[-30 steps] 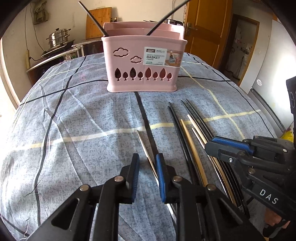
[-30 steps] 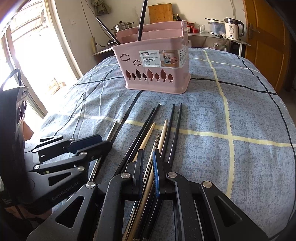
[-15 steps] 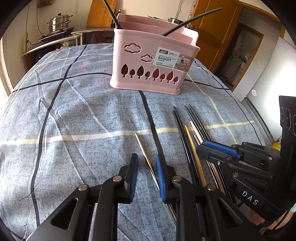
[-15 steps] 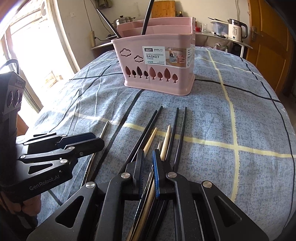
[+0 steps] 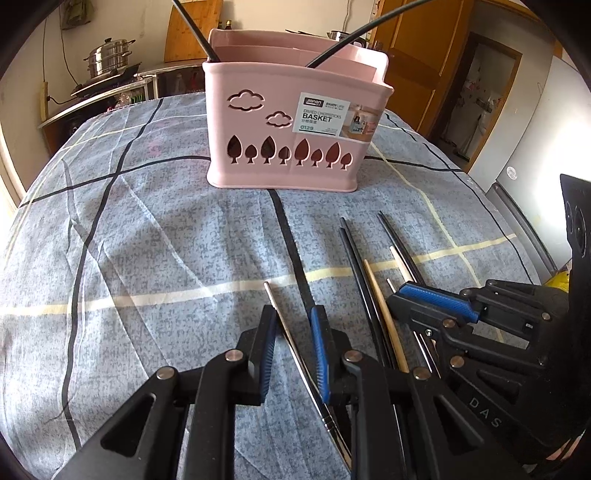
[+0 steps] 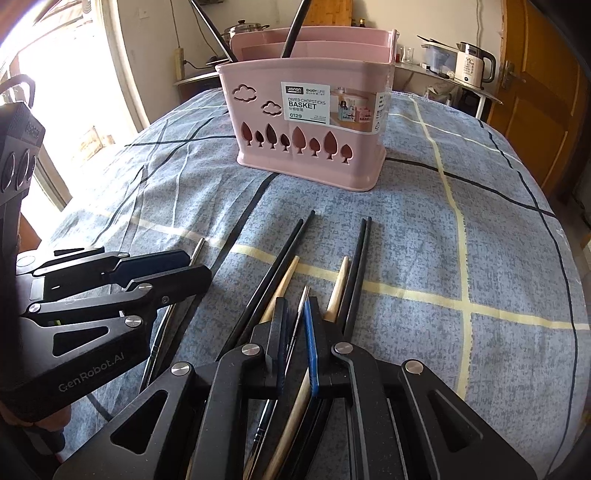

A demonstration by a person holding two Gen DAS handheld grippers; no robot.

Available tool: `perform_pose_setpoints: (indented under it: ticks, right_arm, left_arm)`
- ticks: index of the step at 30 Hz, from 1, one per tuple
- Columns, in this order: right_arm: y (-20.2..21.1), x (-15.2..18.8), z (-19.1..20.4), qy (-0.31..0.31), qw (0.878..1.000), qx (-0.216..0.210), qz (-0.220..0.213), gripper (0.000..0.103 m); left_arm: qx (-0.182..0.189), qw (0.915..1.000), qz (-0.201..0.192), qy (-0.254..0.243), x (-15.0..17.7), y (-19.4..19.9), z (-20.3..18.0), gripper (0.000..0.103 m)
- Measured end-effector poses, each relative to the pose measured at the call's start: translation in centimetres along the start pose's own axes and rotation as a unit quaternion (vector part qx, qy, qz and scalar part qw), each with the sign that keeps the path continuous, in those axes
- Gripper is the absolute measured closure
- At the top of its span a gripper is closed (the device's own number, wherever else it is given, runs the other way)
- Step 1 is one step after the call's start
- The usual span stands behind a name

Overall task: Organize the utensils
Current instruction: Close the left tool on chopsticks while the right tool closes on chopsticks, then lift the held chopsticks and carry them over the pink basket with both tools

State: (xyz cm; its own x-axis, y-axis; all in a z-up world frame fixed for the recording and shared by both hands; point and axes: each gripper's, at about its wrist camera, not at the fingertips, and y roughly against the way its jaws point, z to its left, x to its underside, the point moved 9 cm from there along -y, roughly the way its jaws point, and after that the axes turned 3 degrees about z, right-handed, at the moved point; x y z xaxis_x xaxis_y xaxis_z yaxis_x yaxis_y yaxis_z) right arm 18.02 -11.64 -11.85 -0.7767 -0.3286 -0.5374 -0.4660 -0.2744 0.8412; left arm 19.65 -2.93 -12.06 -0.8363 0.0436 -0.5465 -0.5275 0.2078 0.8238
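Leftmost, a steel pot (image 5: 109, 55) sits on a counter beyond the surface, which is covered by a blue-grey checked cloth (image 5: 147, 240).

The left tongs (image 5: 292, 314) point down at the cloth near its front edge. They have just been closing and stand slightly apart. A metal chopstick (image 5: 274, 302) lies on the cloth between the pads, close to the right pad and clear of the left one.

The pink basket (image 5: 258, 166) stands upright further back, about midway across the cloth. One dark stick (image 5: 195, 29) leans out of it to the left and another dark handle (image 5: 354, 33) leans to the right.

To the right of the metal chopstick, and apart from it, the loose chopsticks lie side by side pointing toward the basket. Among them are black chopsticks (image 6: 295, 236) and wooden chopsticks (image 6: 286, 277).

The right tongs (image 6: 295, 306) are lowered over this bundle. They have just been closing and are nearly together, with a thin metal stick (image 6: 303, 295) between the pads. Whether the pads press on it I cannot tell.

At far right, a white kettle (image 6: 472, 62) stands on a side counter.
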Motion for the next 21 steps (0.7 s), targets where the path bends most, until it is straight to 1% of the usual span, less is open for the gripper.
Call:
perform_pose_setpoints:
  ticks: [1, 2, 7, 12, 16, 21]
  right_arm:
    - [0.0, 0.0, 0.0, -0.001, 1.0, 0.001, 0.0, 0.097]
    - [0.0, 0.0, -0.1, -0.003, 1.0, -0.002, 0.0, 0.097]
    - [0.4, -0.2, -0.3, -0.011, 1.0, -0.013, -0.002, 0.097]
    - [2.0, -0.9, -0.2, -0.016, 0.999, -0.03, -0.022, 0.097]
    - [4.1, -2.1, -0.1, -0.017, 0.998, -0.04, -0.048, 0.098]
    - [7.2, -4.1, 0.1, -0.012, 0.995, -0.044, -0.089, 0.098]
  left_arm:
    - [-0.004, 1.0, -0.001, -0.001, 0.0, 0.0, 0.1, 0.091]
    - [-0.006, 1.0, -0.001, 0.0, -0.1, 0.0, 0.1, 0.094]
    - [0.007, 0.9999, 0.005, 0.008, -0.1, 0.1, 0.4, 0.097]
    - [0.024, 0.9997, -0.004, 0.004, -0.4, 1.5, -0.1, 0.097]
    - [0.031, 0.9991, -0.028, -0.006, -1.6, 4.0, -0.6, 0.098]
    - [0.039, 0.9962, -0.075, -0.02, -3.8, 8.1, -0.9, 0.098]
